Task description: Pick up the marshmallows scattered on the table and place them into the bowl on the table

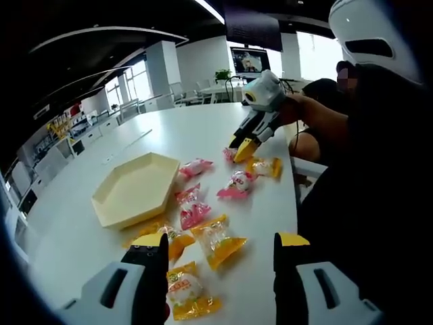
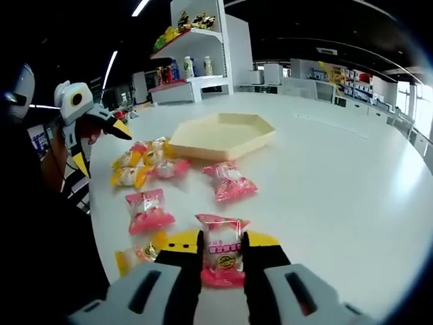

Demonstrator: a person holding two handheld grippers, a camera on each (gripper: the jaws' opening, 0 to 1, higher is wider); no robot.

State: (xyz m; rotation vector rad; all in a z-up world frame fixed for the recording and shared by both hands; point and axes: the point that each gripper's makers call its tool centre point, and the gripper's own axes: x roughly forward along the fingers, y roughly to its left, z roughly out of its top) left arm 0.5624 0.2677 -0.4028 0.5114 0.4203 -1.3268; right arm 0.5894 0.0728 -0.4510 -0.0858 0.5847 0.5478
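A cream hexagonal bowl sits empty on the white table. Wrapped marshmallows lie scattered beside it, pink ones and orange ones. My left gripper is open just above the table, with an orange-wrapped marshmallow lying between its jaws, untouched. My right gripper is shut on a pink-wrapped marshmallow close to the table top. From the left gripper view the right gripper sits at the far end of the pile. The left gripper appears open in the right gripper view.
A person sits at the table's edge, close to the pile. Shelves with bottles and snacks stand behind the table. Other tables and chairs are farther back. Bare table top spreads beyond the bowl.
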